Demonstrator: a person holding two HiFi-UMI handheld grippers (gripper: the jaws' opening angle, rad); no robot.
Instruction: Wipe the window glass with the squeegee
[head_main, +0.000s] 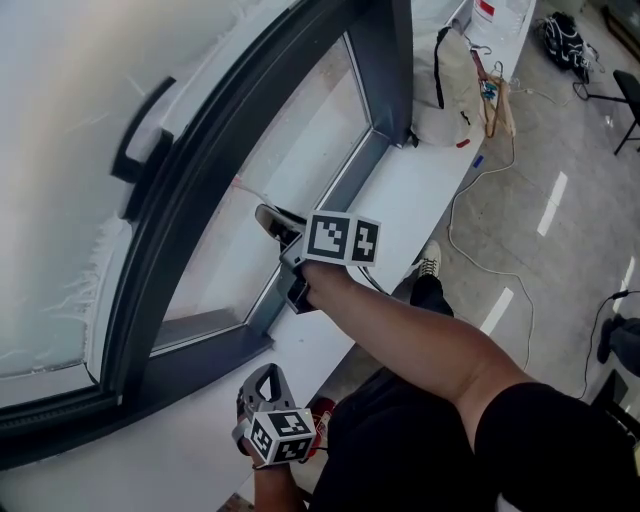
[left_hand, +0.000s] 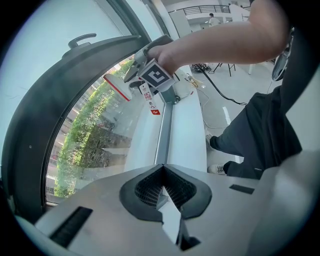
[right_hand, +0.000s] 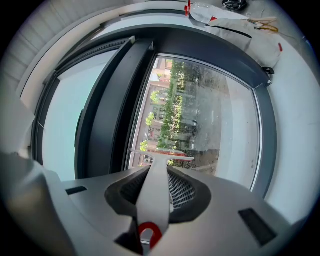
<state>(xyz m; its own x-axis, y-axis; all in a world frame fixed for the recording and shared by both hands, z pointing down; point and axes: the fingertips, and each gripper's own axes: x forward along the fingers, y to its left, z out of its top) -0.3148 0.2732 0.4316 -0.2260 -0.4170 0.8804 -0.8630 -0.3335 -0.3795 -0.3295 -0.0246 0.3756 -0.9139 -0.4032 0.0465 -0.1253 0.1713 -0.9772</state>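
The squeegee (right_hand: 156, 186) has a white handle with a red hang loop, and my right gripper (right_hand: 157, 175) is shut on that handle. Its narrow blade (right_hand: 161, 154) lies level against the lower part of the window glass (right_hand: 200, 110). In the head view the right gripper (head_main: 280, 228) reaches over the sill to the pane (head_main: 290, 170). The left gripper view shows the squeegee (left_hand: 118, 86) with a red-edged blade on the glass and a tag hanging below it. My left gripper (head_main: 263, 384) hangs low over the sill's near end, shut, with nothing in it (left_hand: 161, 172).
A dark frame (head_main: 215, 150) surrounds the pane, and a dark handle (head_main: 140, 130) sits on the sash at the left. A white sill (head_main: 410, 195) runs away to the right, where a pale bag (head_main: 450, 90) lies. Cables (head_main: 490, 250) trail over the floor.
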